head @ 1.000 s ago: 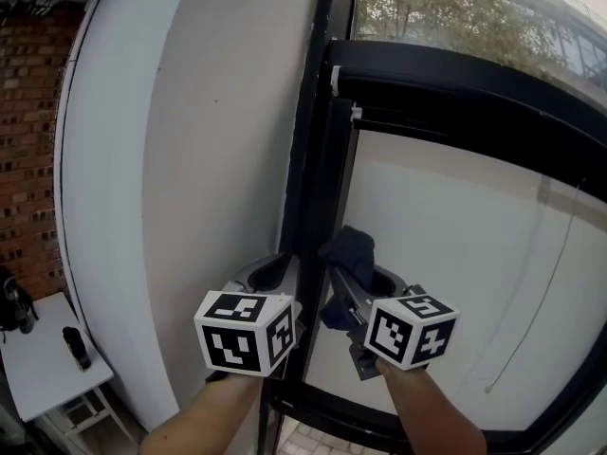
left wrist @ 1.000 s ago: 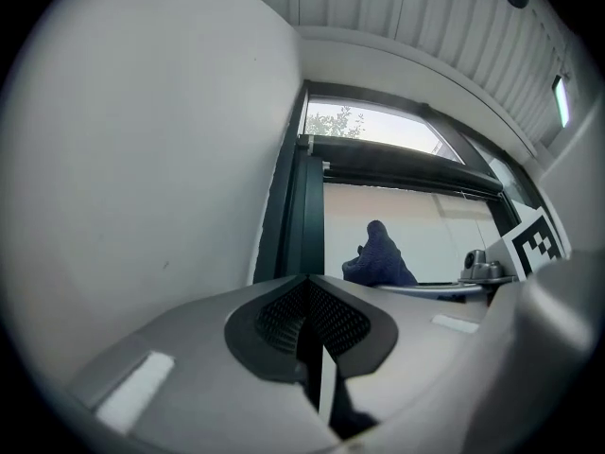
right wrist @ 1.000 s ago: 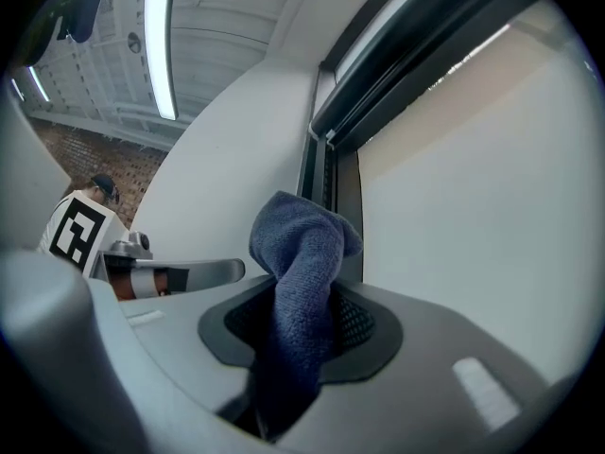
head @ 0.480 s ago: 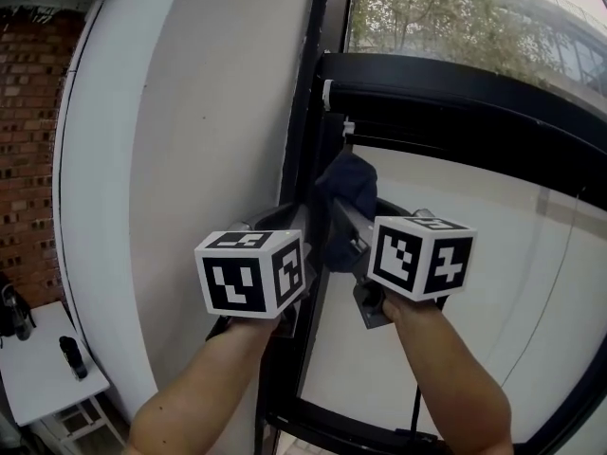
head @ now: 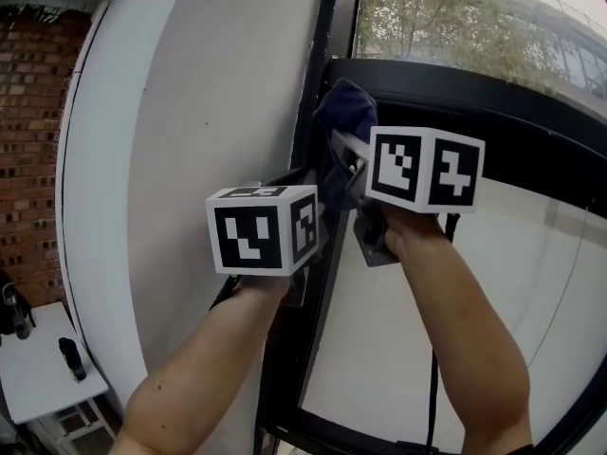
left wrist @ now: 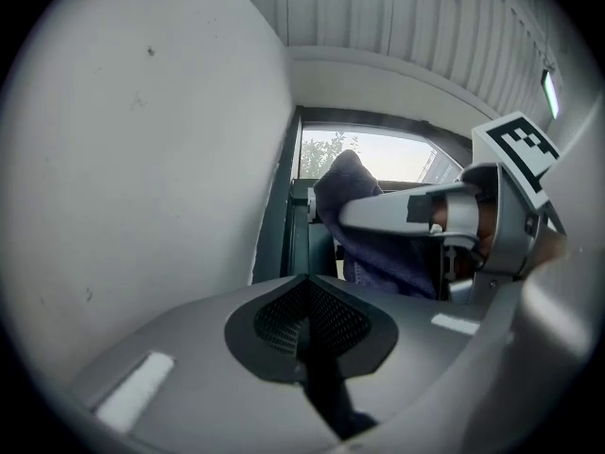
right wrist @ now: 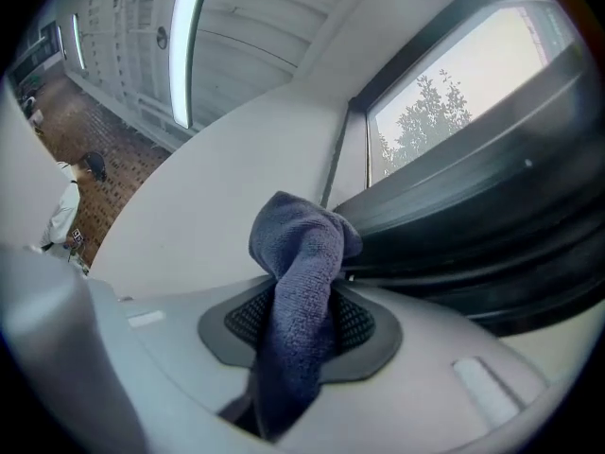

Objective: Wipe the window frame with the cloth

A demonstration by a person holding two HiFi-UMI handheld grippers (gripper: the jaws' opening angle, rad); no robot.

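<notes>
A dark blue cloth (head: 340,126) (right wrist: 298,291) (left wrist: 352,197) is pinched in my right gripper (head: 334,164) (right wrist: 298,334), bunched up past the jaw tips. It presses at the upper left corner of the black window frame (head: 455,88) (right wrist: 473,216), against the vertical black post (head: 318,74). My left gripper (head: 308,240) (left wrist: 304,334) is shut with nothing in it, lower and left of the right one, next to the same post.
A white wall (head: 209,112) runs left of the post. White glass panel (head: 474,245) fills the frame, with trees (head: 446,17) showing above. Far down left stands a small white table (head: 38,368) by a brick wall (head: 28,150).
My right gripper has risen along the vertical post with the cloth, from low on the pane to the frame's top corner. The left gripper rose a little too.
</notes>
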